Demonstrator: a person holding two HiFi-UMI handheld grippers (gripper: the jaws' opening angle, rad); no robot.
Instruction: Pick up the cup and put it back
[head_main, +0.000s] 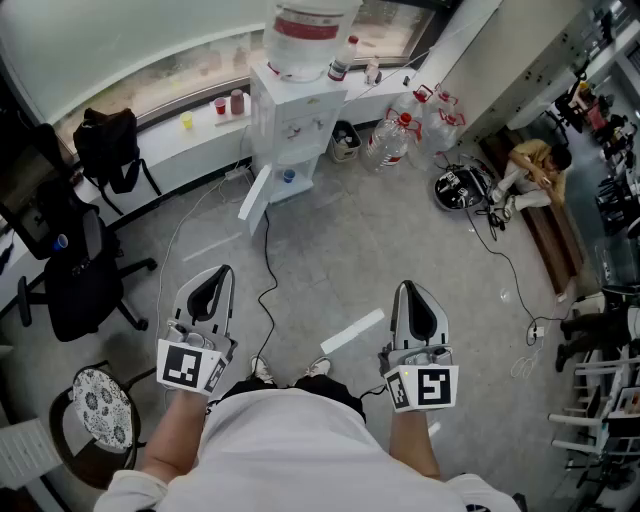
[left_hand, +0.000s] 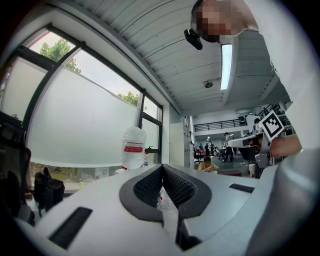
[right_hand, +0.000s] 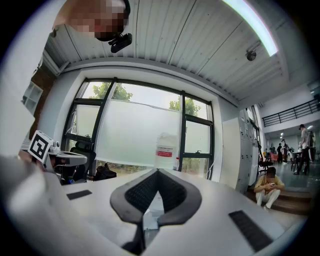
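A red cup (head_main: 220, 105) stands on the window ledge (head_main: 165, 138) at upper left of the head view, just left of the water dispenser (head_main: 295, 120). Well below it, I have the left gripper (head_main: 220, 272) and right gripper (head_main: 410, 288) level, both claws pressed together on nothing.

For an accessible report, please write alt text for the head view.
A person holds the left gripper and the right gripper level over a grey floor, both shut and empty. Ahead stands a white water dispenser beside a window ledge with small cups.
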